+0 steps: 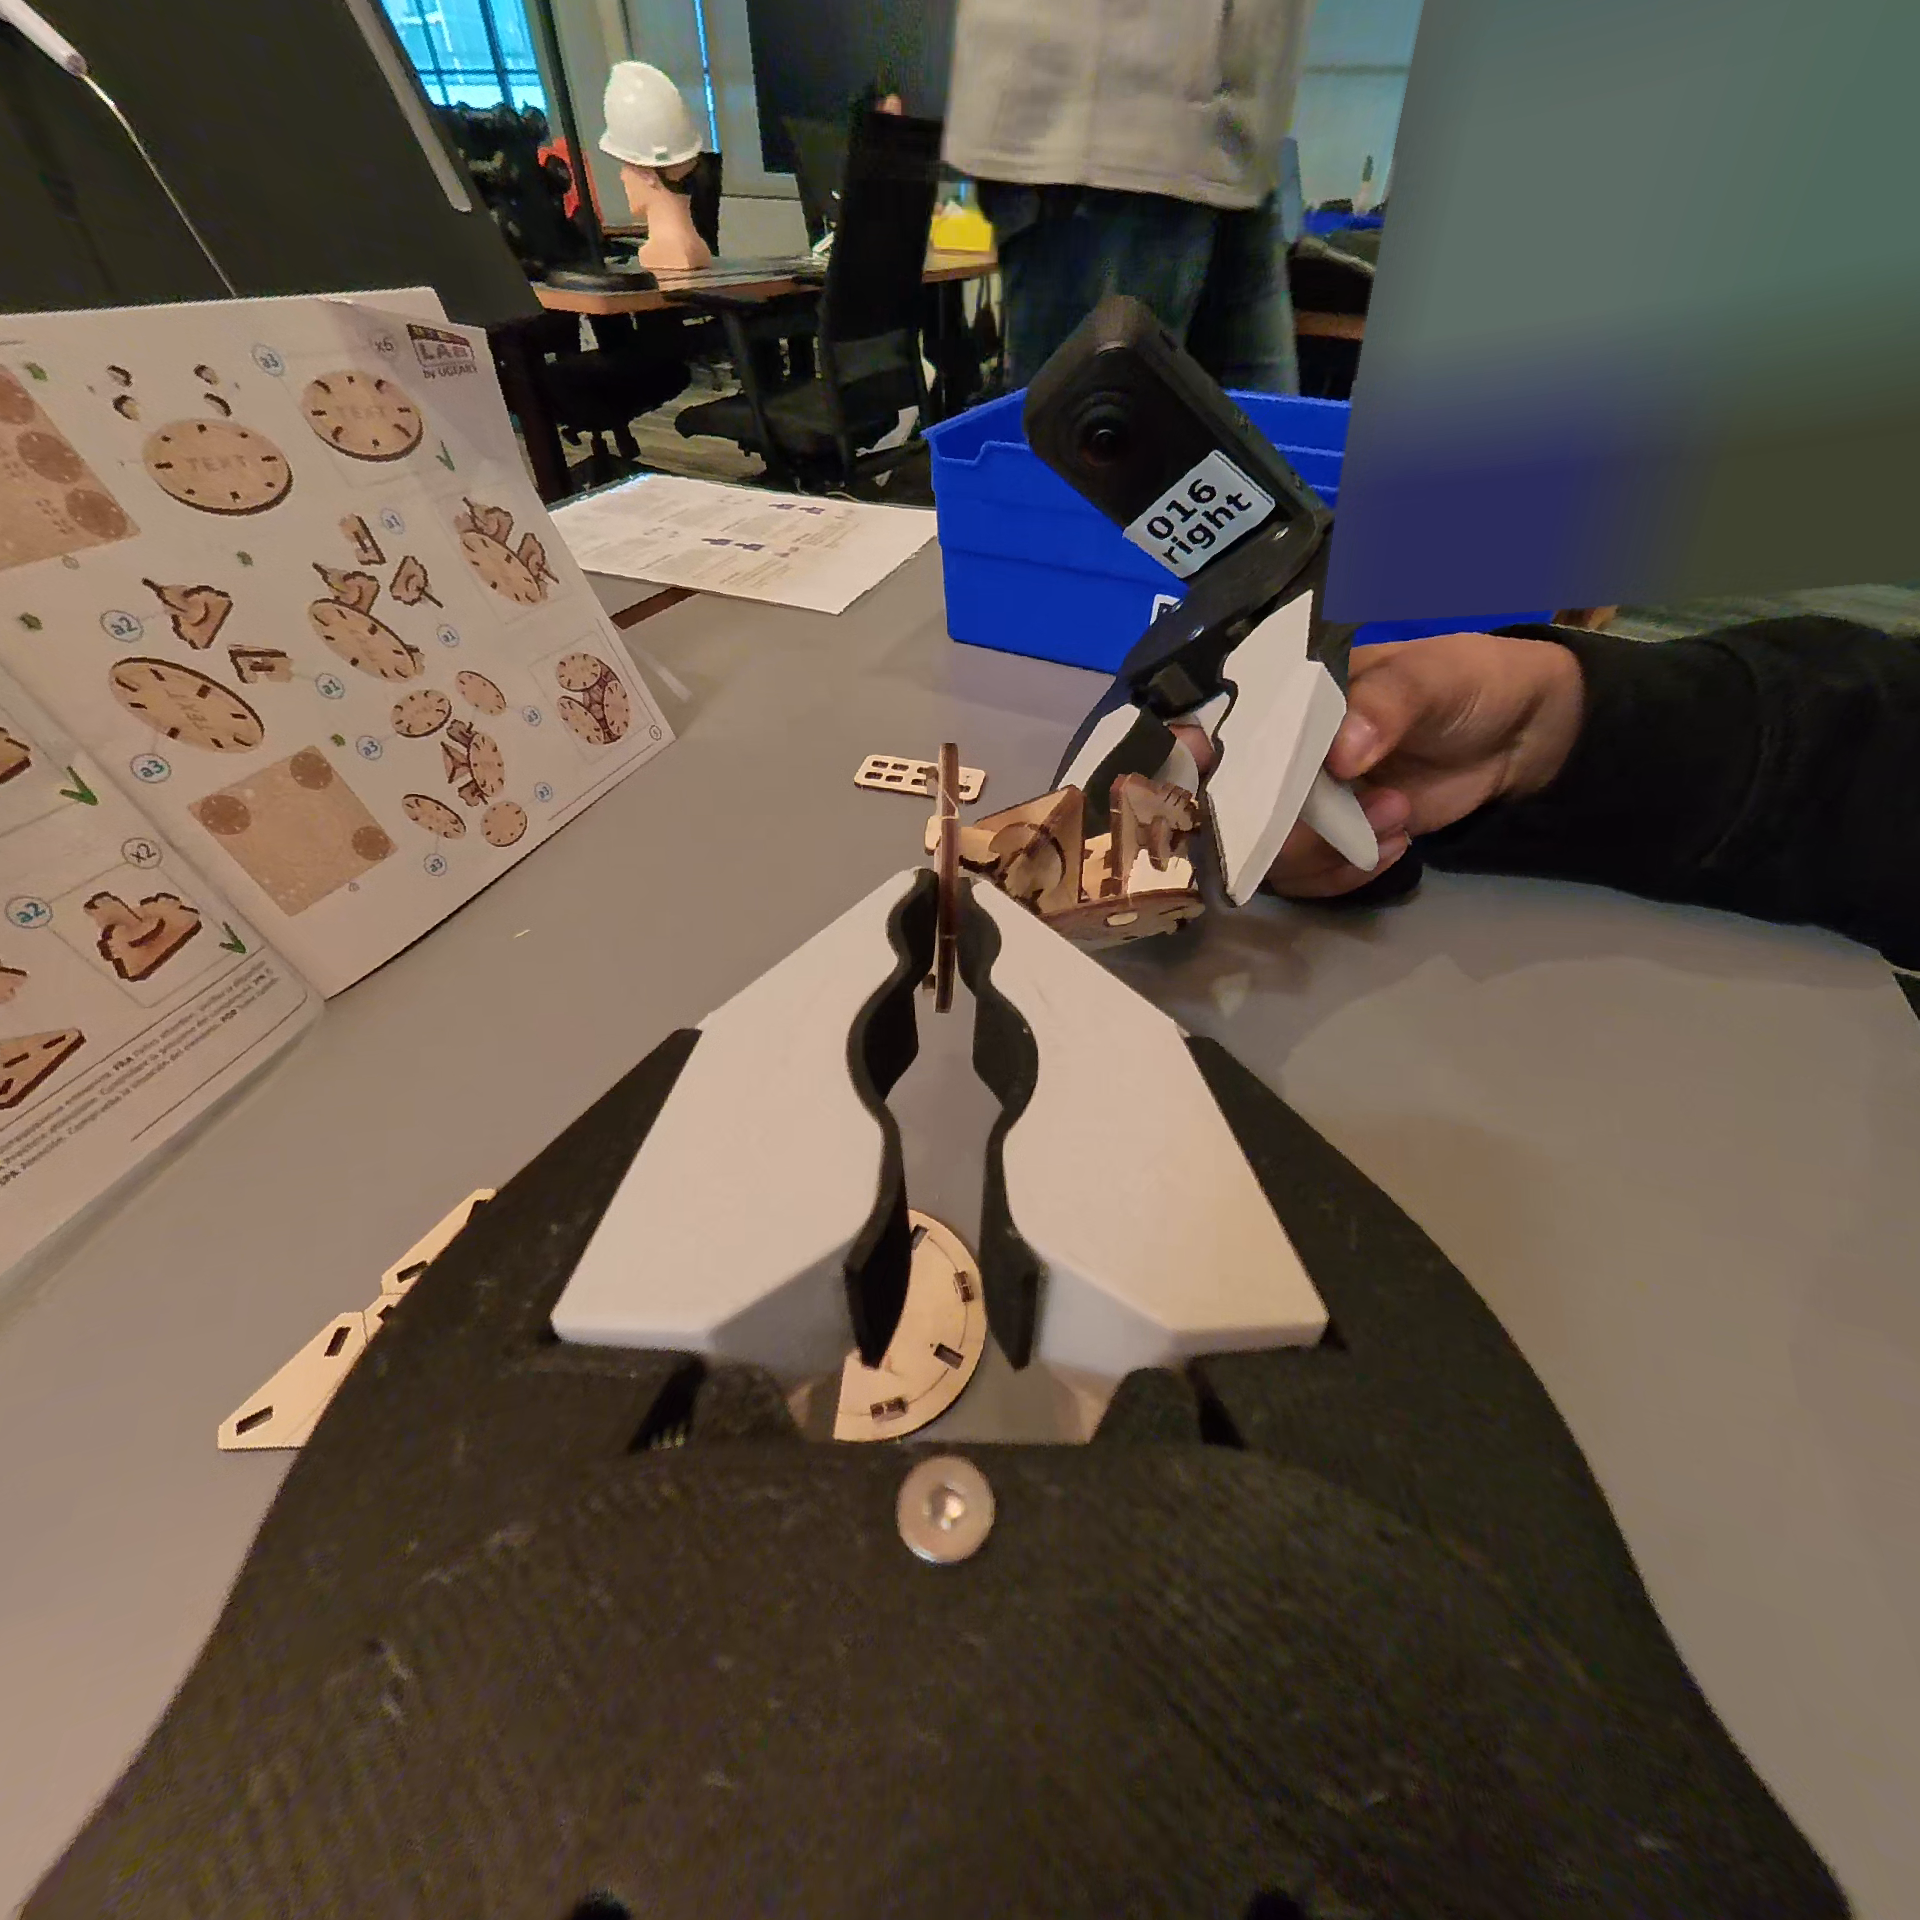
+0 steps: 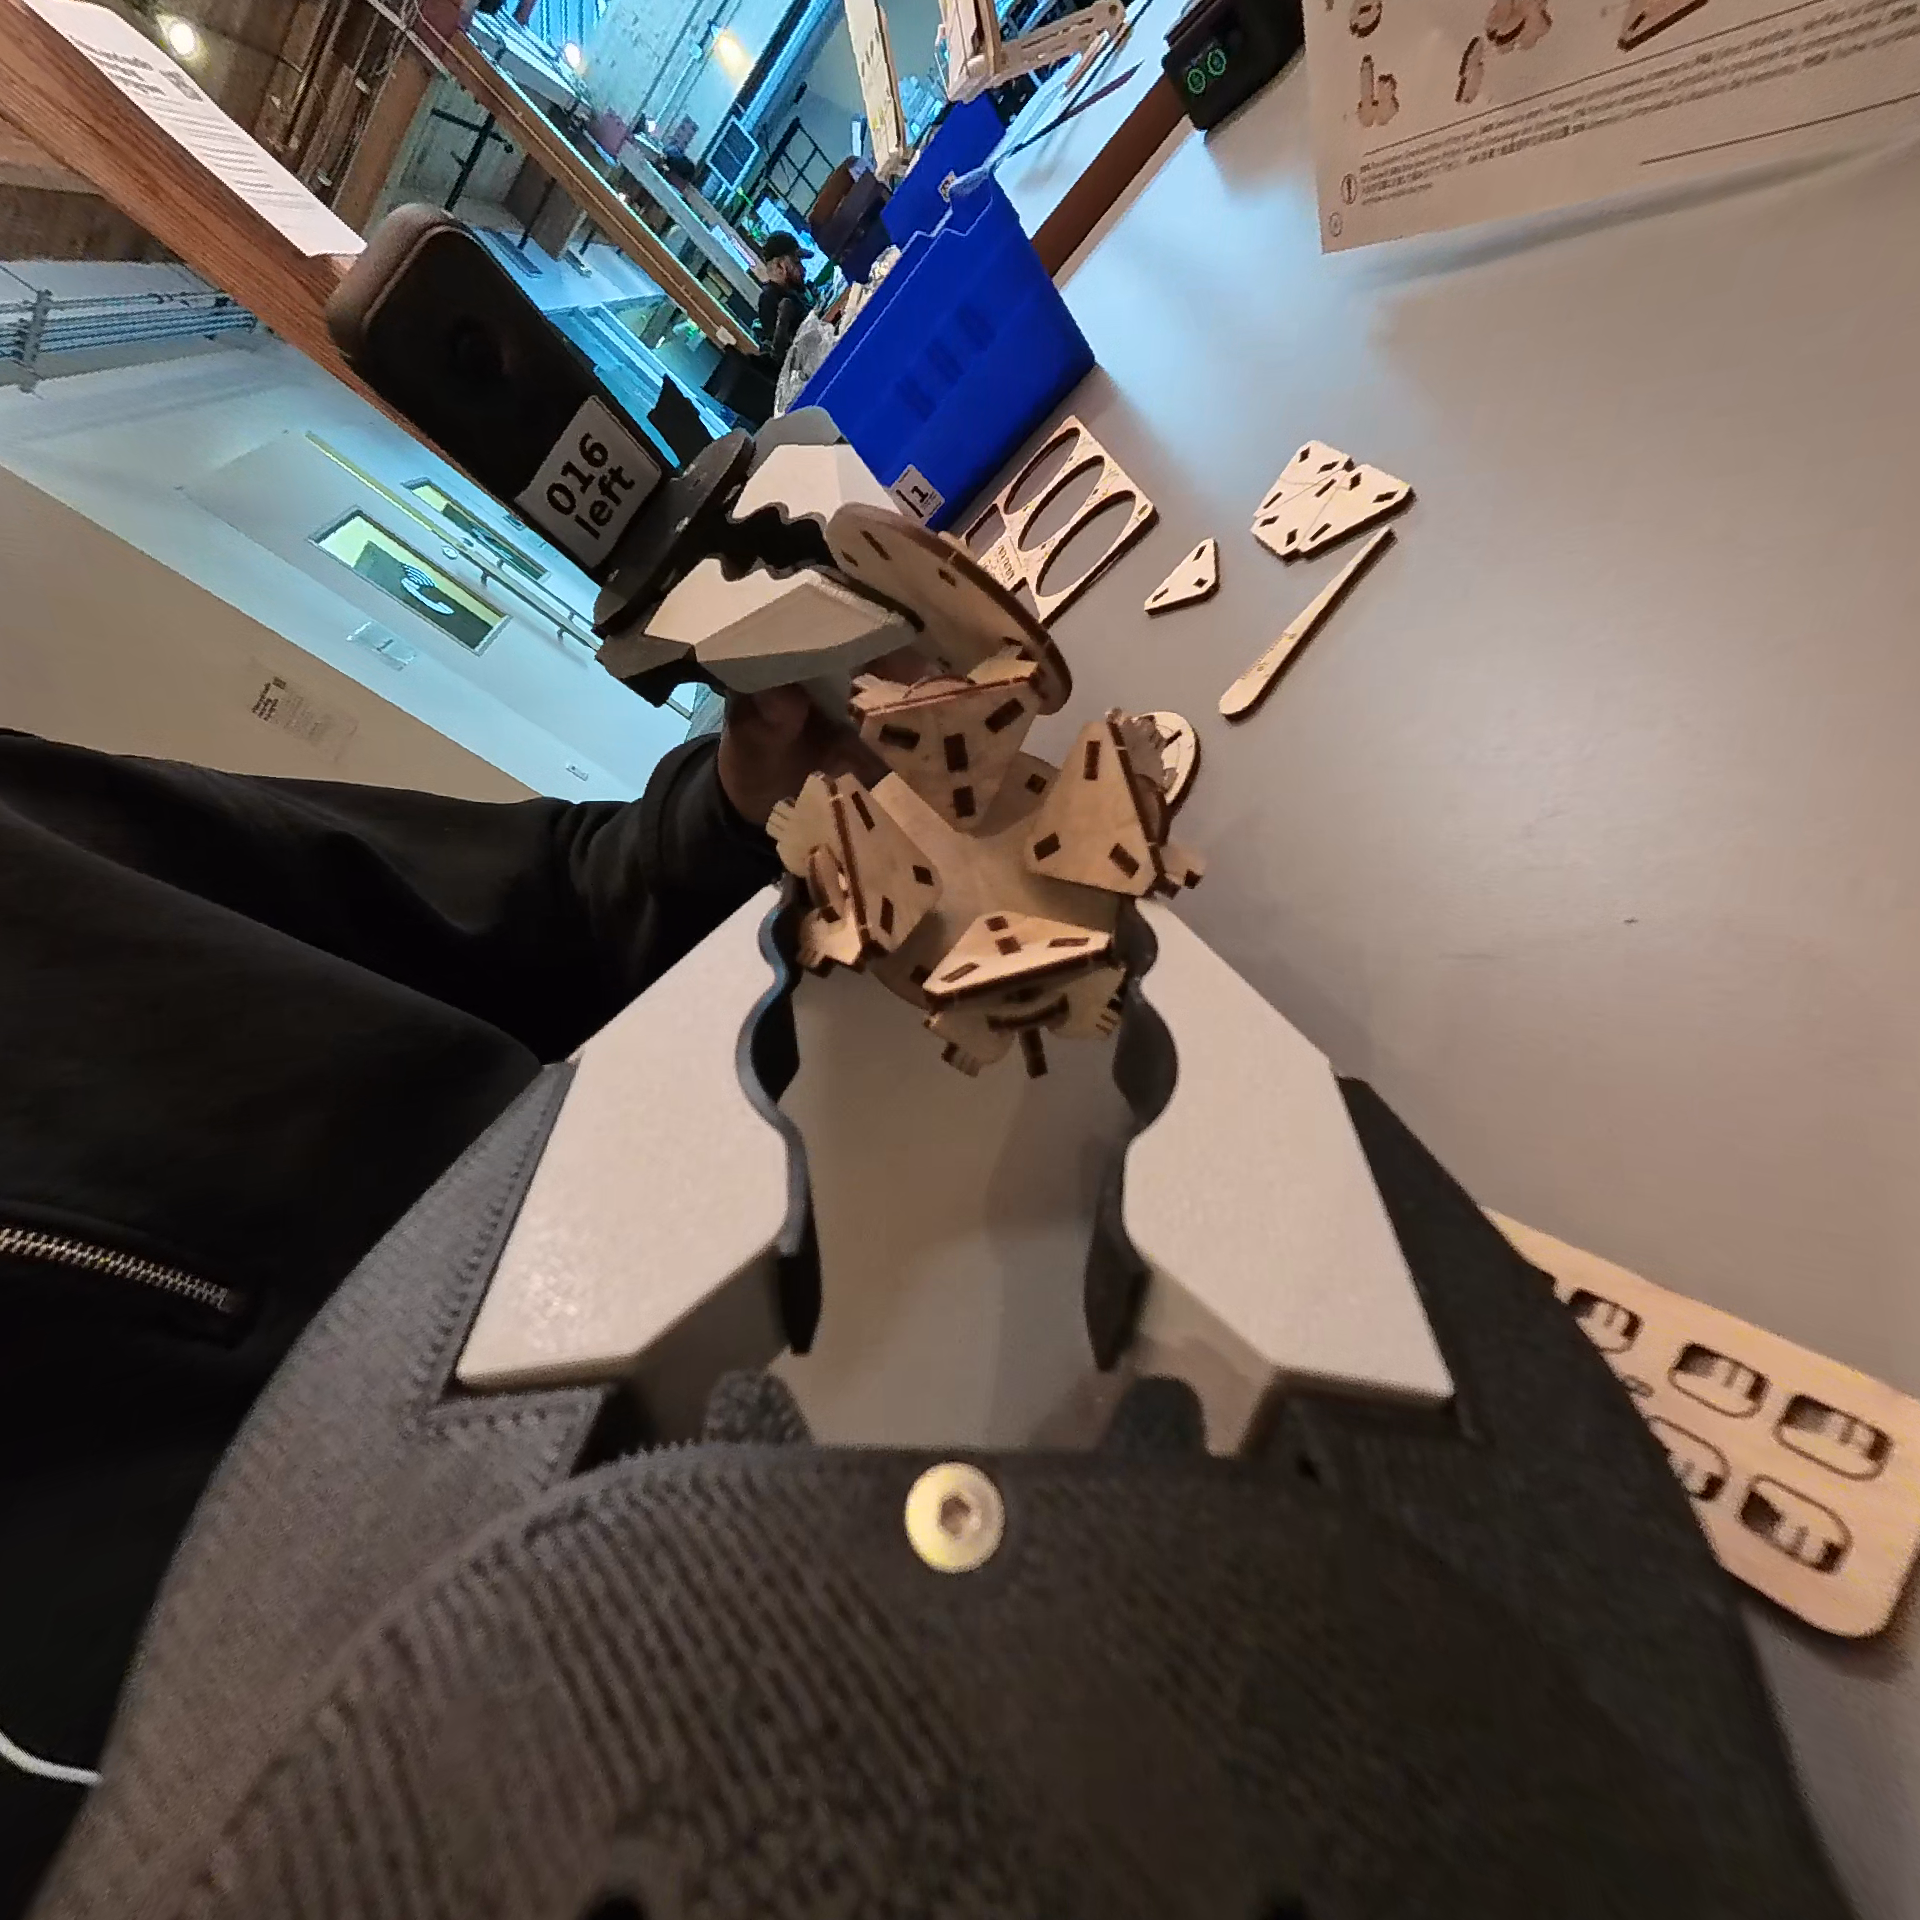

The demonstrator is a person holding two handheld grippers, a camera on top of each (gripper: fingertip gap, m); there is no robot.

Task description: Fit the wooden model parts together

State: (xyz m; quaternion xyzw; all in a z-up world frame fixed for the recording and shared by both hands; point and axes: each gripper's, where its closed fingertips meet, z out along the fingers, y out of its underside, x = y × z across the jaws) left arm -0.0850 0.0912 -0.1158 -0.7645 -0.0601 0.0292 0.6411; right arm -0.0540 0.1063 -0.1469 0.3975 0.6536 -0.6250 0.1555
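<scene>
White tongs, black sleeve

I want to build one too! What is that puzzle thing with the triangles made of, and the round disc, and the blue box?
The triangle model and the round disc look like thin plywood: pale matte faces, dark brown burnt-looking edges and slots, probably laser-cut. The blue box looks like smooth, slightly shiny moulded plastic.
</scene>
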